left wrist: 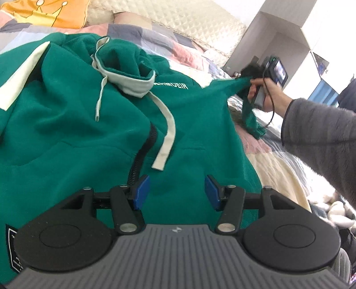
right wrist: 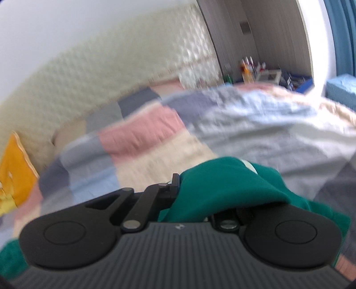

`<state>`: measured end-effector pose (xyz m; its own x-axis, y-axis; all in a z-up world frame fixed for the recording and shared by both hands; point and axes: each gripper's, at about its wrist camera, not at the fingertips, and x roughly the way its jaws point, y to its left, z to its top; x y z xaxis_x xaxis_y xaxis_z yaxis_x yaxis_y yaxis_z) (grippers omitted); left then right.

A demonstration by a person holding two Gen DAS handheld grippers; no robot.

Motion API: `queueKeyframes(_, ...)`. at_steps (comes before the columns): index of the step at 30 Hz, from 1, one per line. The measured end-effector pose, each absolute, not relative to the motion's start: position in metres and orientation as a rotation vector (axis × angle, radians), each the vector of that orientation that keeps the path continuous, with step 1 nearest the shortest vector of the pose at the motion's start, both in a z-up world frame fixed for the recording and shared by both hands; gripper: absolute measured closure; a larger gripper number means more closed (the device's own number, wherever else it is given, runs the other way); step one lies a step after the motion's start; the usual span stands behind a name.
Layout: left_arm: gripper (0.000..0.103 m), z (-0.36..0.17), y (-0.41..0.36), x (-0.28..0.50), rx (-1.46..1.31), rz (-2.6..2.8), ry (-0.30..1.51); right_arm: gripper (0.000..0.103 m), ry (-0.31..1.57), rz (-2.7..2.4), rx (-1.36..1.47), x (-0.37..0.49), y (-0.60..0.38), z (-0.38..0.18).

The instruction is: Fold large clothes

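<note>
Clamping the hoodie [left wrist: 93, 124] sleeve [right wrist: 222, 189], right gripper [right wrist: 184, 195] lifts it.

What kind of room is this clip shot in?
Most likely a bedroom: a green hoodie lies spread on a bed with a patchwork quilt, a padded cream headboard behind it, and an orange pillow at its head.

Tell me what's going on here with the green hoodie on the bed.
A person is folding a green hoodie spread on a patchwork quilt. The right gripper is shut on the hoodie's sleeve and holds it lifted off the quilt. The left gripper hangs open over the hoodie's lower front, gripping nothing.
</note>
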<state>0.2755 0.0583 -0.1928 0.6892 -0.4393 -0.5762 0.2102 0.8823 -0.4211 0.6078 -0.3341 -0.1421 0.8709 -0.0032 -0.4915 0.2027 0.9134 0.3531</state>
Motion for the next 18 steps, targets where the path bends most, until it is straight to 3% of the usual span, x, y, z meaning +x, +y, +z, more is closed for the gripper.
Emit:
queueKeyframes(8,0.043,-0.197,0.056,0.286,-0.343,-0.384,0.751,0.091,0.577,-0.109,0.464,0.587,-0.343,-0.181)
queueKeyframes(9,0.043,-0.197,0.055,0.287,-0.343,-0.388,0.747,0.086,0.598,-0.110,0.466,0.583,-0.344,-0.181)
queueKeyframes(12,0.043,-0.194,0.056,0.286,-0.330,-0.384,0.727,0.039,0.627,-0.125,0.438,0.561,-0.339,-0.174)
queueKeyframes(13,0.043,-0.191,0.056,0.284,-0.324,-0.383,0.713,0.035,0.619,-0.127,0.424,0.551,-0.336,-0.171)
queueKeyframes(18,0.043,-0.175,0.052,0.266,-0.293,-0.395,0.646,0.035,0.620,-0.142,0.421,0.492,-0.324,-0.147)
